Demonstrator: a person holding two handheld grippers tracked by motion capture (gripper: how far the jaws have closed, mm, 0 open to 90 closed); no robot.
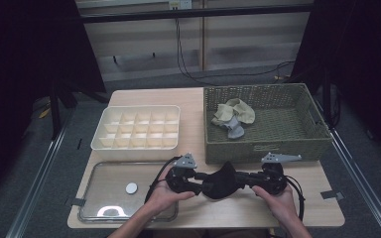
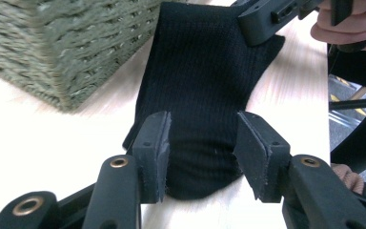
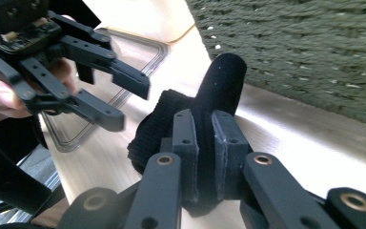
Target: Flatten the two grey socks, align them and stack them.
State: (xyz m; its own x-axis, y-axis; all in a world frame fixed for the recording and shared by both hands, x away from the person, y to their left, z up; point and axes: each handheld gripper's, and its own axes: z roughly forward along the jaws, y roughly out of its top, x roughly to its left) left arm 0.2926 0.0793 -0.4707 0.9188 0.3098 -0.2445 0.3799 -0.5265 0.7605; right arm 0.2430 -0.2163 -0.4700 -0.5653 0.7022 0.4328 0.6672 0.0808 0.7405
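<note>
A black sock [image 1: 222, 181] lies on the wooden table [image 1: 307, 208] just in front of the woven basket [image 1: 265, 148]. My right gripper [image 3: 204, 143] is shut on one end of the sock [image 3: 186, 119], pinching the fabric between its pads. My left gripper [image 2: 201, 152] is open, its jaws standing either side of the sock's [image 2: 200, 90] other end without closing on it. In the high view the left gripper [image 1: 197, 184] and the right gripper [image 1: 248, 182] face each other across the sock.
The basket holds a beige and a grey sock [image 1: 234, 118]. A white compartment tray [image 1: 136, 128] stands at the back left. A clear flat tray [image 1: 106, 196] with a small white disc [image 1: 131, 188] lies at the front left.
</note>
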